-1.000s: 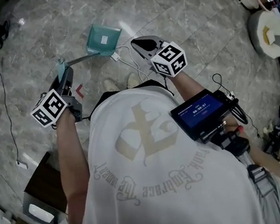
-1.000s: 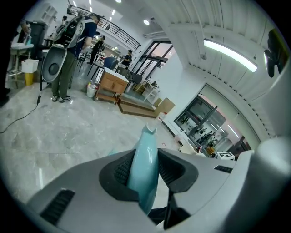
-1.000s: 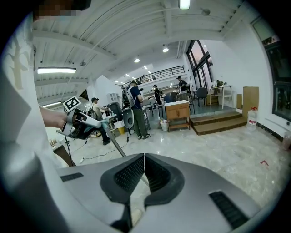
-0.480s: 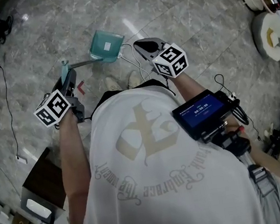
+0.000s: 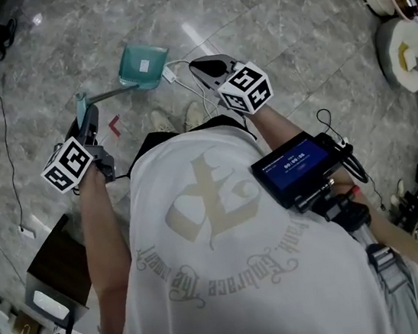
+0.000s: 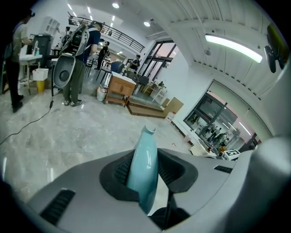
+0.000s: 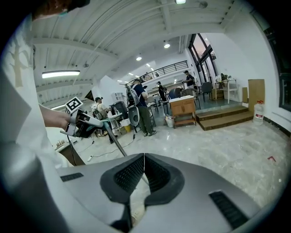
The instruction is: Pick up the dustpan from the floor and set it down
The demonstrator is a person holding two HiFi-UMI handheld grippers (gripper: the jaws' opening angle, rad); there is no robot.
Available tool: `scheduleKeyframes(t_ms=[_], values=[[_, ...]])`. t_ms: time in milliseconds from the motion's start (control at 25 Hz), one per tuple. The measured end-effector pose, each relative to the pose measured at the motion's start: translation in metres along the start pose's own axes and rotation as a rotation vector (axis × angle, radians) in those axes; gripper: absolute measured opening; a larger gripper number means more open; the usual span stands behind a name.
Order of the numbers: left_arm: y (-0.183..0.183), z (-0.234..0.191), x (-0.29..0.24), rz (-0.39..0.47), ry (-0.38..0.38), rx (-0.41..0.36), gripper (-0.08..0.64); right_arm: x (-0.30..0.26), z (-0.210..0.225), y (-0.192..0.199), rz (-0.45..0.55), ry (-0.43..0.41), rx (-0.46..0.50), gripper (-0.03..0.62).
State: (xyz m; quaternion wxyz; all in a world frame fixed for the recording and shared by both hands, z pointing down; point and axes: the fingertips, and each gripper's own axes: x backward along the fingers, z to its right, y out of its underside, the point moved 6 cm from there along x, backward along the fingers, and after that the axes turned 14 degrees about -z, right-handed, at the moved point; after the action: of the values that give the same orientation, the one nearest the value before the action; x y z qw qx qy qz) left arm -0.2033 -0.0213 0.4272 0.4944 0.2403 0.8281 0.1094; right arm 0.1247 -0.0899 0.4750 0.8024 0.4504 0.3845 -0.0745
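Plastic, pale teal, fills the left gripper [image 5: 85, 116]: its jaws stand partly closed and pinch the handle [image 6: 143, 164] of the dustpan [image 5: 141, 65] from both sides. The ribbed pads press against it, and the handle's open end pokes out past the jaws. From that grip a thin grey shaft [image 5: 110, 94] runs forward and down to the teal pan, which sits out ahead of the person's shoes [image 5: 161, 121], low over the marble floor [image 5: 267, 31]. From where I stand I cannot tell whether the pan touches the floor or hangs just above it.

The right gripper [image 5: 207, 68] is held out beside the pan, close to it but apart. Its jaws are pressed together with nothing between them, only a hairline seam showing where the two pads meet. A white cable [image 5: 181, 81] lies looped on the floor between that gripper and the pan. The person stands upright with both arms stretched forward.
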Motion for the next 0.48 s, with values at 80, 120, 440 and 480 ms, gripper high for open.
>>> scheduleKeyframes(t_ms=[80,120,440,480], values=[[0.001,-0.007,0.007,0.012,-0.017,0.016,0.121,-0.003,-0.004,-0.001,-0.006,-0.014,0.007,0.017],[0.001,-0.011,0.011,0.020,-0.024,0.028,0.121,-0.004,-0.006,-0.002,-0.009,-0.022,0.010,0.017],[0.012,-0.034,0.046,0.100,-0.071,0.138,0.121,-0.014,-0.019,-0.011,-0.030,-0.080,0.045,0.017],[0.016,-0.036,0.047,0.107,-0.076,0.145,0.121,-0.015,-0.019,-0.010,-0.030,-0.085,0.049,0.017]])
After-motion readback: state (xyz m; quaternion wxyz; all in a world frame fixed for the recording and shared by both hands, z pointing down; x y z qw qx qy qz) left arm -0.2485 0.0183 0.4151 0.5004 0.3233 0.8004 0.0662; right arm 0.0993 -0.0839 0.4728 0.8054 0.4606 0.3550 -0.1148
